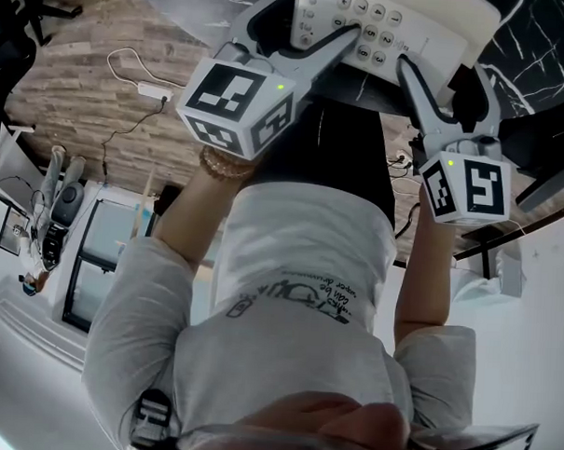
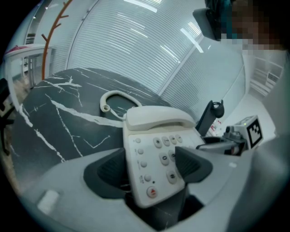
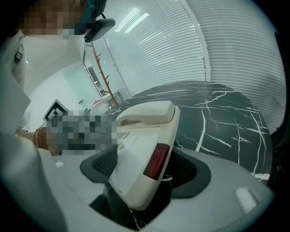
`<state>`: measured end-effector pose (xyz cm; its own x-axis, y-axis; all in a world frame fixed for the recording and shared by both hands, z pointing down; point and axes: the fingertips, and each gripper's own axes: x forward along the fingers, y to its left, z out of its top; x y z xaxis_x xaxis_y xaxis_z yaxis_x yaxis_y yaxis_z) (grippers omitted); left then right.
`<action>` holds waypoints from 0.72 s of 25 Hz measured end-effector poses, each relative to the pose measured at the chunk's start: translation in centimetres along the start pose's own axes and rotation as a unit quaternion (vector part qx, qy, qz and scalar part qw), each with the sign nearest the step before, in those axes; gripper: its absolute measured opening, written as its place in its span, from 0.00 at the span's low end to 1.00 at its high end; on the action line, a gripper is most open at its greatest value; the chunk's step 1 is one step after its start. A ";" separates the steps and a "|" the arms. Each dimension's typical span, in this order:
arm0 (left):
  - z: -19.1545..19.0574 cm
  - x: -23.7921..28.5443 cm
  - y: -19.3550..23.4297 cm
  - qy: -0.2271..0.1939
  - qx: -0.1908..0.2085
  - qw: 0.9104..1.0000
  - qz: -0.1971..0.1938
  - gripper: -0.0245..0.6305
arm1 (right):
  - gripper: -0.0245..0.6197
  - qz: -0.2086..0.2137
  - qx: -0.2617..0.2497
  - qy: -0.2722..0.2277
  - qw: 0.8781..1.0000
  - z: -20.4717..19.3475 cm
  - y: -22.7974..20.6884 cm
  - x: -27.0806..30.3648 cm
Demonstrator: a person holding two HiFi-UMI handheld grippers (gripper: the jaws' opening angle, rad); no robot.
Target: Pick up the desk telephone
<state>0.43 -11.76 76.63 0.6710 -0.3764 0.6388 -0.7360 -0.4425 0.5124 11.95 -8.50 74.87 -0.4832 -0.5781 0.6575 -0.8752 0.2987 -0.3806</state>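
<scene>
A cream desk telephone (image 1: 403,20) with its handset (image 2: 156,118) on the cradle and grey keys sits tilted between both grippers. My left gripper (image 2: 152,168) is shut on the phone's keypad end, one dark pad on each side of it. My right gripper (image 3: 145,168) is shut on the phone's side edge, by a red panel (image 3: 156,161). In the head view the left gripper (image 1: 314,18) and right gripper (image 1: 440,68) reach up to the phone from both sides. The phone's white cord (image 2: 113,97) loops on the table behind it.
Under the phone spreads a black marble table (image 2: 54,122) with white veins. White blinds (image 2: 136,50) fill the background. An orange coat stand (image 2: 50,41) rises at far left, and a black stand (image 2: 210,115) is beside the phone. A white cable (image 1: 130,68) lies on the wooden floor.
</scene>
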 end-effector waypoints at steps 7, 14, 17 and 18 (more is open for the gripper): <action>0.2 0.0 0.0 -0.003 -0.004 1.000 -0.003 0.56 | 0.59 0.001 0.003 -0.002 1.000 0.1 0.0 0.0; 0.4 -0.3 -0.4 0.003 0.015 1.000 0.002 0.56 | 0.59 -0.009 0.013 0.001 1.000 0.0 0.3 -0.4; 0.9 -0.6 -0.7 0.002 0.017 1.000 0.005 0.56 | 0.59 -0.008 0.015 -0.002 1.000 0.3 0.4 -0.8; 1.1 -0.8 -0.8 0.001 0.017 1.000 0.006 0.56 | 0.59 -0.008 0.015 -0.003 1.000 0.6 0.5 -0.9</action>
<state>0.59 -12.02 75.12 0.6619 -0.3808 0.6456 -0.7406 -0.4651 0.4849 11.92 -8.26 73.72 -0.4688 -0.5872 0.6598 -0.8817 0.2659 -0.3899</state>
